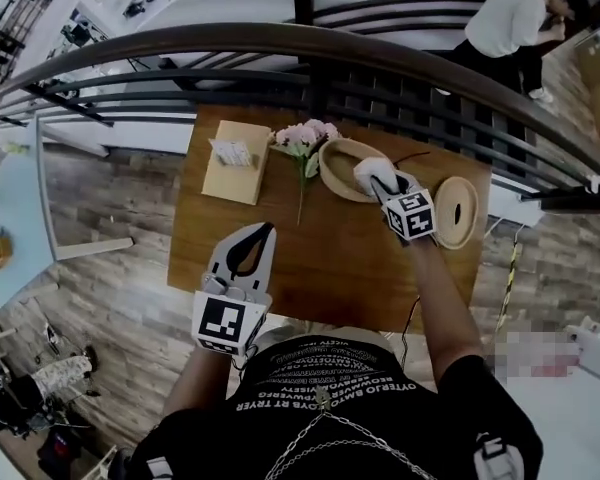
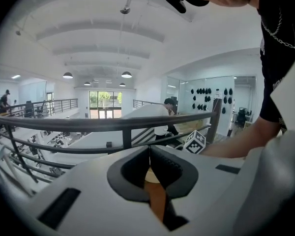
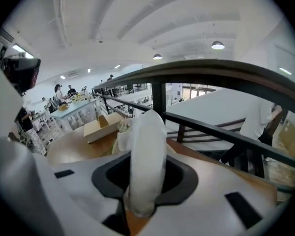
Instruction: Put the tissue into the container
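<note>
Wooden container [image 1: 330, 174], one; tissue [image 3: 147, 151], one, clamped in right gripper [image 3: 145, 132] jaws; left gripper [image 2: 148, 155] closed.

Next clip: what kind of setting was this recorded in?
Probably a mezzanine in an open-plan workplace or lab: a small wooden table stands against a dark railing overlooking a lower floor, under a vaulted white ceiling with pendant lamps.

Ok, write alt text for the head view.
The right hand-held gripper holds a white tissue at the rim of a round wooden container on a wooden table. The left hand-held gripper, shut and empty, is at the table's near edge.
</note>
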A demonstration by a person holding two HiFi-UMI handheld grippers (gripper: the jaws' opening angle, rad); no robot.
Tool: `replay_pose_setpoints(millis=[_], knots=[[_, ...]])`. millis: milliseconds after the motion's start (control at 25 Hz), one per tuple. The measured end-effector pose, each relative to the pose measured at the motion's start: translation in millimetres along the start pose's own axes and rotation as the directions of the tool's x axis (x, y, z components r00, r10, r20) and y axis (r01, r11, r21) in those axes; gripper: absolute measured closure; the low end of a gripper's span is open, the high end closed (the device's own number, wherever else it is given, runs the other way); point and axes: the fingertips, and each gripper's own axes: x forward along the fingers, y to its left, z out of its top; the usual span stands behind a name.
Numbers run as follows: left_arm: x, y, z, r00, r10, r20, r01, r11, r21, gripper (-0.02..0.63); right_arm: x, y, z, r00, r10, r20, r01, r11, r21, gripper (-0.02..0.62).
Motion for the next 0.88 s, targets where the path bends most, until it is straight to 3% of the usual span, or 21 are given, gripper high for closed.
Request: replay_pose_setpoints(millis=[440, 560, 600, 640, 680, 880], knots=[[-22, 2, -26, 0.997, 0.055, -0.059, -0.056, 0.998, -0.006, 0.577, 79, 3, -46, 0.968, 0.019, -0.249, -0.053, 0.99, -0.132, 0.476], [-34, 1, -28, 0.996, 0.068, -0.055, -0.068, 0.998, -0.002, 0.577, 80, 6, -47, 0.973, 0.043, -0.225, -0.067, 0.993, -0.1, 0.445], [-39, 1, -28, 0.996, 0.07, -0.051, -0.07, 0.998, 0.003, 0.577, 77, 8, -46, 0.977, 0.056, -0.205, -0.074, 0.994, -0.083, 0.395], [-43, 1, -27, 0.996, 0.072, -0.045, -0.072, 0.997, 0.01, 0.577, 72, 10, -44, 0.981, 0.059, -0.184, -0.074, 0.994, -0.076, 0.304], [-48, 1, -25, 0.997, 0.074, -0.037, -0.073, 0.997, 0.019, 0.577, 66, 11, -42, 0.985, 0.051, -0.162, -0.064, 0.995, -0.08, 0.275], [-88, 4, -16, 0.997, 0.079, 0.007, -0.08, 0.996, 0.049, 0.577, 15, 22, -12, 0.998, -0.041, -0.049, 0.036, 0.994, -0.108, 0.261]])
